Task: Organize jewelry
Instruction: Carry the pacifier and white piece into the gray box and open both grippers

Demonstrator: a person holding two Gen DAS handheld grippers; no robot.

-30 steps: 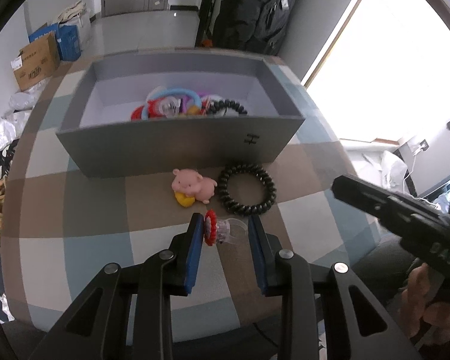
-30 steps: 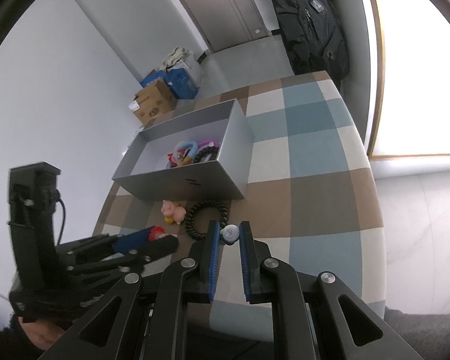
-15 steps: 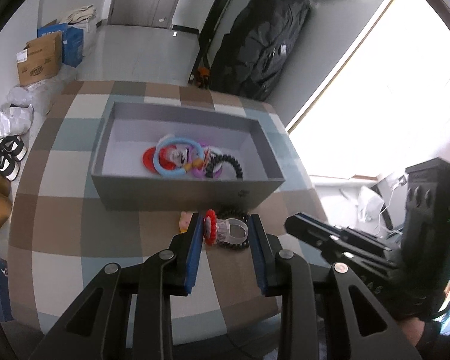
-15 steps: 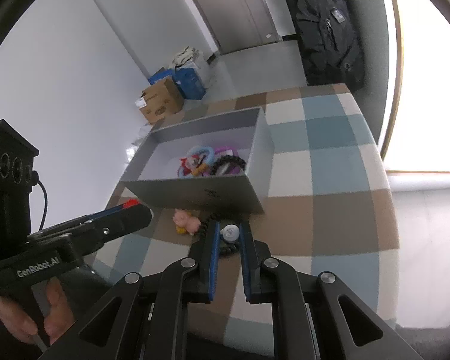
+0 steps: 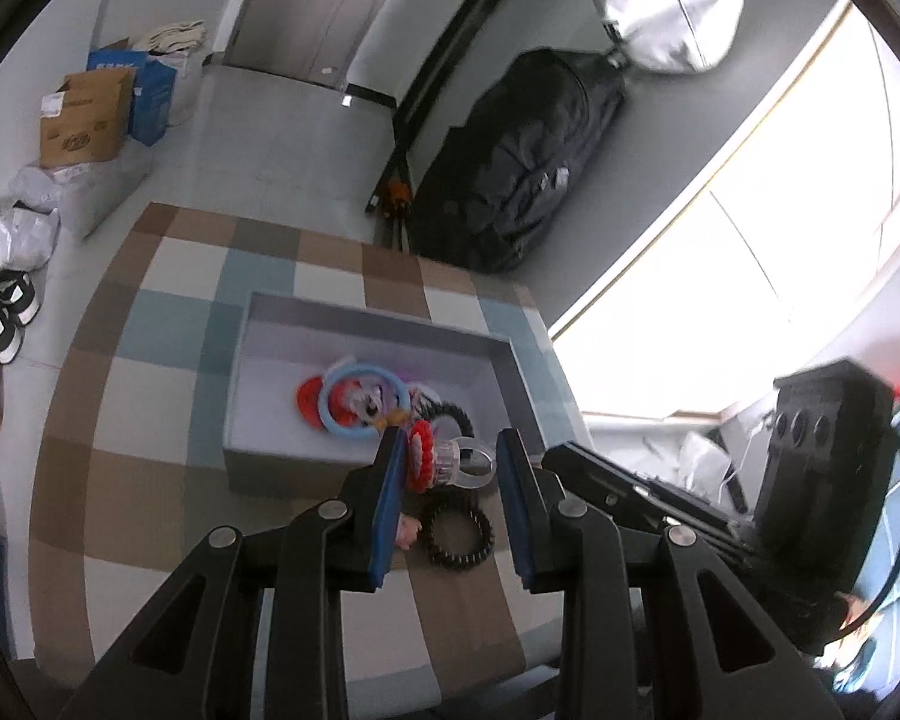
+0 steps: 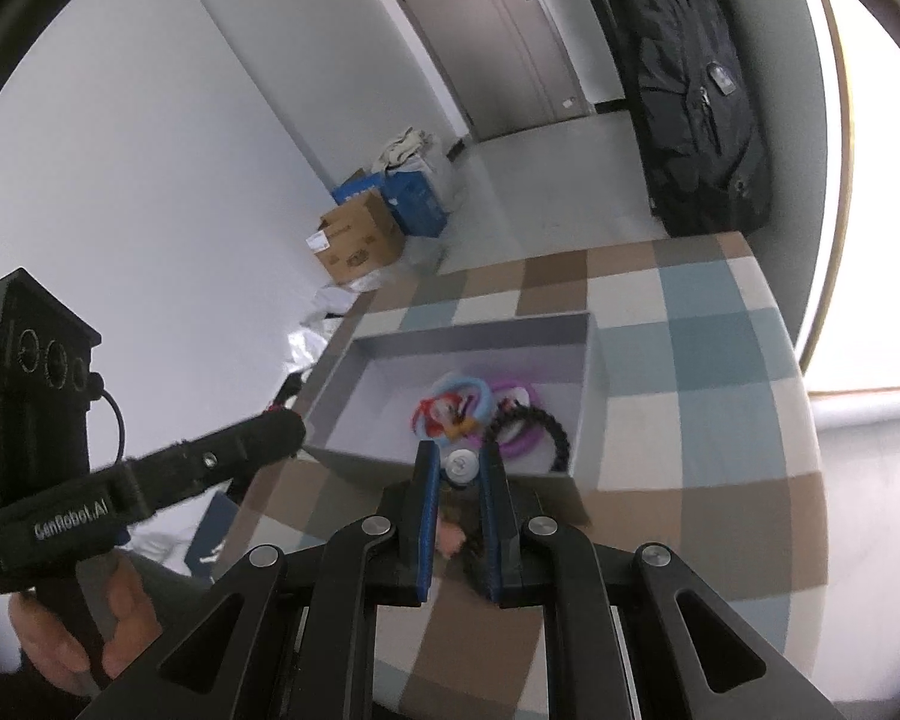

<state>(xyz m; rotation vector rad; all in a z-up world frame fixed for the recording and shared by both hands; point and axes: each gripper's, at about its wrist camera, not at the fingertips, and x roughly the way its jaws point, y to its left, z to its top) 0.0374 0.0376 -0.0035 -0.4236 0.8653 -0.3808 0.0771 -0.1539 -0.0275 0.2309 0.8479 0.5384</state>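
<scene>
My left gripper (image 5: 450,459) is shut on a clear plastic ring with a red flower top (image 5: 444,463), held in the air over the near wall of the grey box (image 5: 282,468). My right gripper (image 6: 459,468) is shut on a small round white piece (image 6: 461,465), above the same wall of the grey box (image 6: 354,456). Inside the box lie a light blue ring (image 5: 360,405), red pieces, a purple ring (image 6: 519,441) and a black coiled band (image 6: 537,420). On the checked table in front of the box rest a black coiled band (image 5: 457,534) and a pink pig figure (image 5: 407,531).
The checked table (image 5: 150,420) ends close behind the box. Beyond it stand a black backpack (image 5: 510,180), cardboard and blue boxes (image 5: 84,114) and shoes on the floor. A bright window lies to the right. A hand (image 6: 90,618) grips the left gripper's handle.
Both grippers have risen and moved toward the box with their pieces still held. The table items now lie below and behind the fingertips, and the box interior shows more from above.
</scene>
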